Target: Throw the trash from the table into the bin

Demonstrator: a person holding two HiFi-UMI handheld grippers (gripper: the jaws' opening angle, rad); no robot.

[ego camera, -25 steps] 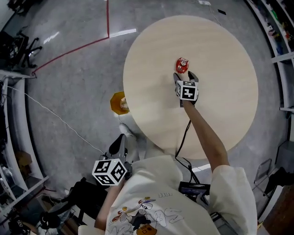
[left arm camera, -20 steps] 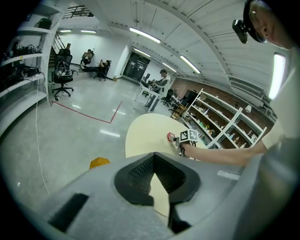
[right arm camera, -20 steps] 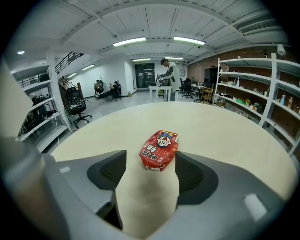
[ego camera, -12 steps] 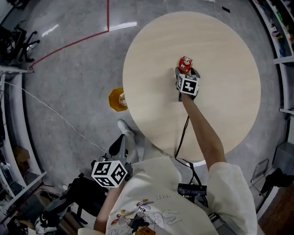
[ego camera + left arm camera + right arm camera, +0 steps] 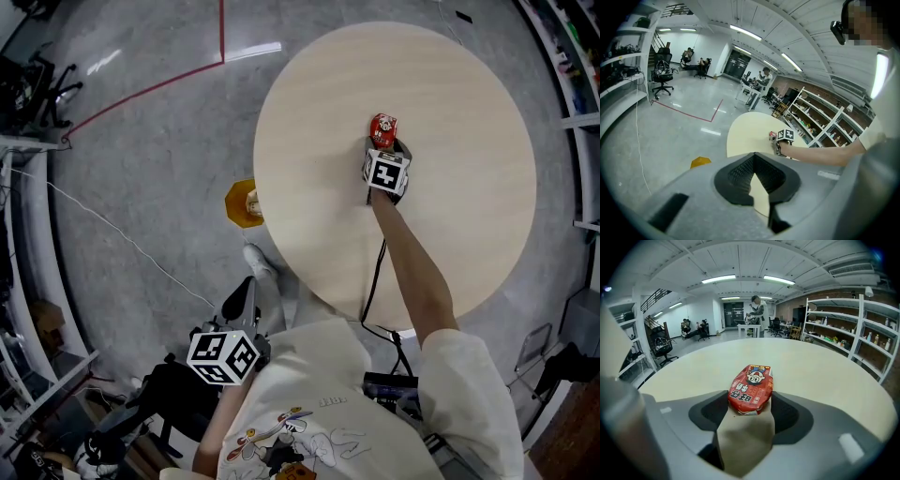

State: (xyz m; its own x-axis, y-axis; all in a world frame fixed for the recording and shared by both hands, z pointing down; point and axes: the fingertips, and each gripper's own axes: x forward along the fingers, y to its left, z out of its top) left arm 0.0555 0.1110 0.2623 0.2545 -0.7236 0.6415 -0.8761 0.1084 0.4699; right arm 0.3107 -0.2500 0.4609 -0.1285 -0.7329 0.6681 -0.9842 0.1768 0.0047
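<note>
A red snack packet (image 5: pixel 382 130) lies flat on the round beige table (image 5: pixel 450 216). In the right gripper view the packet (image 5: pixel 751 389) lies between the tips of my right gripper (image 5: pixel 750 401). The jaws have just been closing and stand close beside its long sides, and the packet looks unsqueezed. In the head view my right gripper (image 5: pixel 383 143) reaches over the table on an outstretched arm. My left gripper (image 5: pixel 242 298) hangs low off the table's near-left edge, its fingertips meeting with nothing held. The left gripper (image 5: pixel 753 157) looks toward the table and the packet (image 5: pixel 772 136).
A small orange container (image 5: pixel 242 203) stands on the grey floor by the table's left edge, also the orange container (image 5: pixel 701 161) in the left gripper view. Red tape marks the floor (image 5: pixel 150 94). Shelves (image 5: pixel 862 338) line the right wall; office chairs stand far left.
My right gripper has slid forward and down, so the packet that lay just ahead of its tips now sits between the jaws. The left gripper has stayed put.
</note>
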